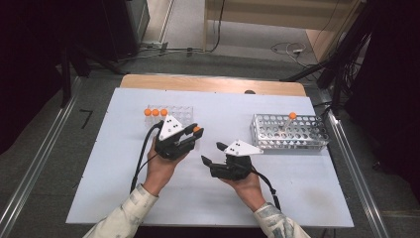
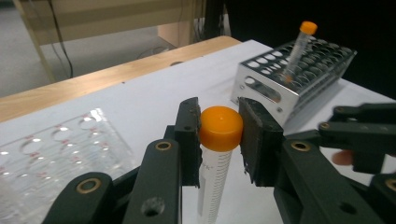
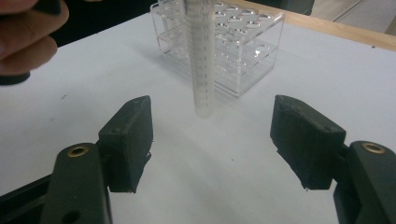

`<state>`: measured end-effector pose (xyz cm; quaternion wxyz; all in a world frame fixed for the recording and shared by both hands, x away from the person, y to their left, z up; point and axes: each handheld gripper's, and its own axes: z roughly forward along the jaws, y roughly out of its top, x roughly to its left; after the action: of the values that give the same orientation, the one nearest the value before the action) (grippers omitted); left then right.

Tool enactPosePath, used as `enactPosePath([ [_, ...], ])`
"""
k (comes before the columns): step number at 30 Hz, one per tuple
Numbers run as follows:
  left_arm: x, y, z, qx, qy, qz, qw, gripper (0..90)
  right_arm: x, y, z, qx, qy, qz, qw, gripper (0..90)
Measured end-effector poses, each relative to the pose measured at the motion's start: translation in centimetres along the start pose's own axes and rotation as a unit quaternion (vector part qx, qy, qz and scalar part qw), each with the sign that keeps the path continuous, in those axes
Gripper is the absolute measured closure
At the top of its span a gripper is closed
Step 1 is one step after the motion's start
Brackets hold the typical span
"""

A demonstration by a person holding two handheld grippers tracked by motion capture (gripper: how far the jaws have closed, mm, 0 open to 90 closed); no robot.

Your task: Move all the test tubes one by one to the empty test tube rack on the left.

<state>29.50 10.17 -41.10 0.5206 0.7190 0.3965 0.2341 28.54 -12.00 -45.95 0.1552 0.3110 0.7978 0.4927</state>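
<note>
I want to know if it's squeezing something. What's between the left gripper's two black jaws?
In the left gripper view, a clear tube sits there, its orange cap pinched between the jaws.

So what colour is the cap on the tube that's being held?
Orange, on the tube cap; the left gripper view shows it best.

White worktop (image 1: 114, 188); metal rack (image 1: 289, 133) at right with one orange-capped tube (image 1: 290, 120); three capped tubes (image 1: 155, 112) at far left.
</note>
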Motion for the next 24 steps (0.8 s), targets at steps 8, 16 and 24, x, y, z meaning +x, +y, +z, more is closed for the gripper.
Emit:
enactPosePath([
  [8,2.4,1.1,-0.3,-0.002,0.03,-0.013,0.9995,70.7,-0.1,-0.1,0.0,0.003,-0.002,0.001,1.0,28.4],
  [16,4.5,1.8,-0.5,-0.004,0.045,-0.027,0.9986,70.7,-0.2,-0.2,0.0,0.005,-0.002,0.006,1.0,28.6],
  [24,6.0,3.2,-0.9,-0.016,0.064,-0.031,0.9973,70.8,-0.1,-0.2,0.0,0.003,0.001,0.003,1.0,29.1],
])
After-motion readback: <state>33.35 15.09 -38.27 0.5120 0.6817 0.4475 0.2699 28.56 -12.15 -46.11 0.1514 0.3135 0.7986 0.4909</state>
